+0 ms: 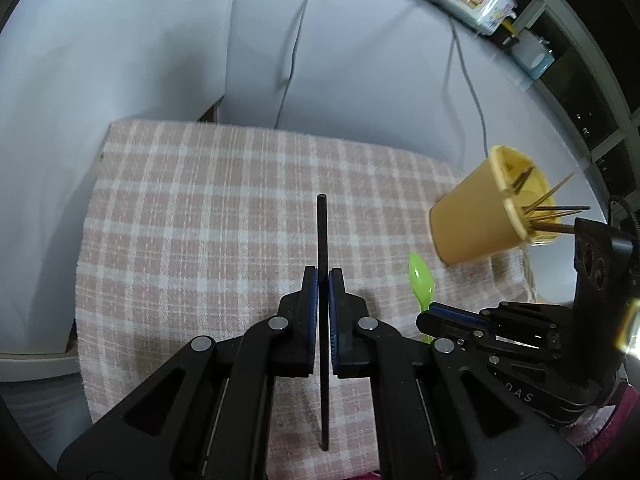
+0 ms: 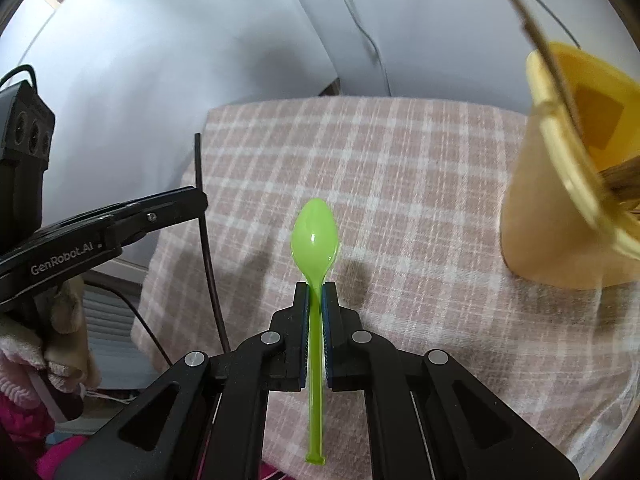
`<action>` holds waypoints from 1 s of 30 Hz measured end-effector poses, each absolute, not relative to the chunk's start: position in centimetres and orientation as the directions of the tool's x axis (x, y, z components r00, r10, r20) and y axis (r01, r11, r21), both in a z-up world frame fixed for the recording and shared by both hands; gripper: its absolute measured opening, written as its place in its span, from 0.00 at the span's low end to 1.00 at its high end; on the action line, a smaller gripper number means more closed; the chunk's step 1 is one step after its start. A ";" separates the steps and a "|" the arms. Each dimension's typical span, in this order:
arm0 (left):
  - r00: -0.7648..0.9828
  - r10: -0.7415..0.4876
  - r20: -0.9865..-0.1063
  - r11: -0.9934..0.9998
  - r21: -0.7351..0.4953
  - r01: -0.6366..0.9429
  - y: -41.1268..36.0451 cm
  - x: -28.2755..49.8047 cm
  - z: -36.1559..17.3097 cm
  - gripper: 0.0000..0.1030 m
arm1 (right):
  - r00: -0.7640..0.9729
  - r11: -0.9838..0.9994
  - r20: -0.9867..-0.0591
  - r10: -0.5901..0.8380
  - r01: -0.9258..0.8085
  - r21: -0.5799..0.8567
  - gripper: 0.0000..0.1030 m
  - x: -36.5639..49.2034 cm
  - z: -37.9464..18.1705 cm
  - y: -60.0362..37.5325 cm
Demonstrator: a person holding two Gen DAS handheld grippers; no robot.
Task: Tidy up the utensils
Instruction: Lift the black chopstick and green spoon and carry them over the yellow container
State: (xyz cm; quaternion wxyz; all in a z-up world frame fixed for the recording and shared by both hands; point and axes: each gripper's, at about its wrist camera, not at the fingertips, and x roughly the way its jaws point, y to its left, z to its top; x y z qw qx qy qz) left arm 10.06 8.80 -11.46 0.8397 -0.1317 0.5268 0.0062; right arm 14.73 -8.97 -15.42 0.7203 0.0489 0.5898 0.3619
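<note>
Holding: left gripper [image 1: 323, 276] clamped mid-shaft on stiff black chopstick [image 1: 322, 240]; right gripper [image 2: 315, 288] clamped on light, slippery green spoon [image 2: 315, 236] at its neck.

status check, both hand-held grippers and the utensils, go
Left hand-held gripper shut on black chopstick. Right hand-held gripper shut on green spoon. Yellow holder stands at the right, nothing in the way.

Ahead of the left tongs [image 1: 323, 276], bare checked cloth [image 1: 208, 216] is lying open. Right of them, the right tongs [image 1: 430, 318] and yellow cup [image 1: 476, 220] bristling with sticks [image 1: 556, 210] are blocking passage.
</note>
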 end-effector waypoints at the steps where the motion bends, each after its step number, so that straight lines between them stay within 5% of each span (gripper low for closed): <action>1: 0.452 -0.126 -0.883 0.966 -0.213 -0.147 8.2 9.9 -11.4 0.03 | 0.048 0.732 -0.811 0.583 -0.463 0.499 0.04 14.7 -15.1 -9.3; 30: 0.627 -0.171 -0.760 0.981 -0.192 0.035 2.2 9.5 -2.8 0.02 | 0.295 0.756 -0.712 0.637 -0.419 0.503 0.04 14.7 -7.5 -15.4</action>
